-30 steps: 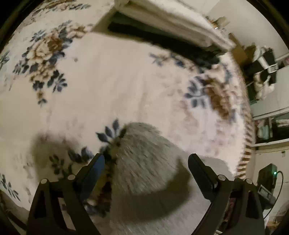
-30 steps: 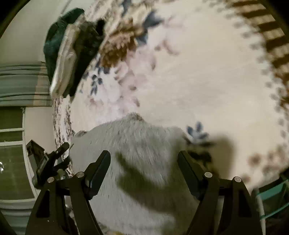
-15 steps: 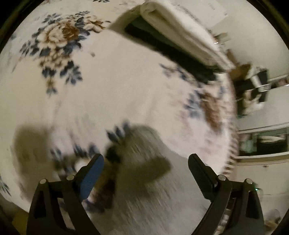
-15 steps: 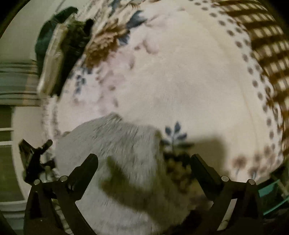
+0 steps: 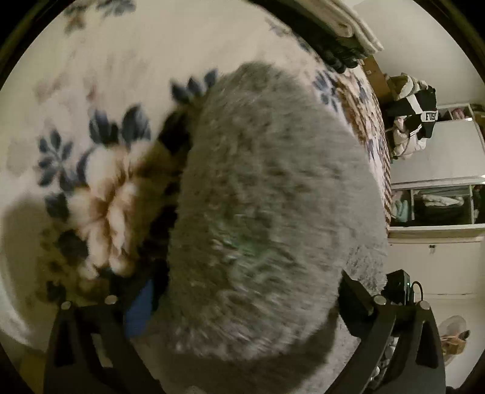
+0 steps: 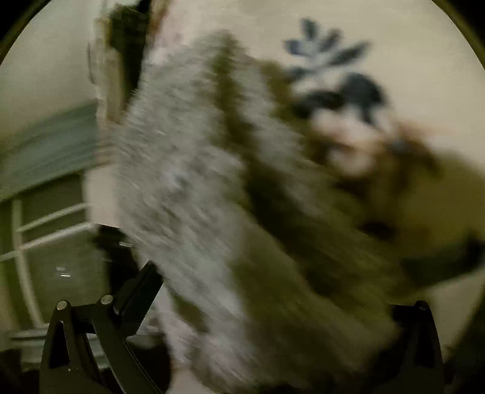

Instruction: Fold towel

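Observation:
A fluffy grey towel (image 5: 272, 197) lies on a cream floral blanket (image 5: 100, 75) and fills most of the left wrist view. My left gripper (image 5: 245, 297) is open and pushed low over it. The pile bulges between the two widely spread fingers (image 5: 357, 297) and covers the tips. In the right wrist view, which is heavily blurred, the same towel (image 6: 182, 181) runs up between the fingers of my right gripper (image 6: 266, 303). That gripper is open too. Its left finger (image 6: 136, 291) shows, and the right finger is mostly hidden behind the cloth.
Folded white linen (image 5: 348, 24) is stacked at the blanket's far edge. Clothes (image 5: 412, 115) hang by a wardrobe at the right. A window (image 6: 45, 242) and a dark folded pile (image 6: 127, 39) show at the right wrist view's left.
Both grippers have dropped and pushed forward onto the towel, which now fills the space between their fingers. The fingers have stayed wide apart. The right view has become strongly blurred.

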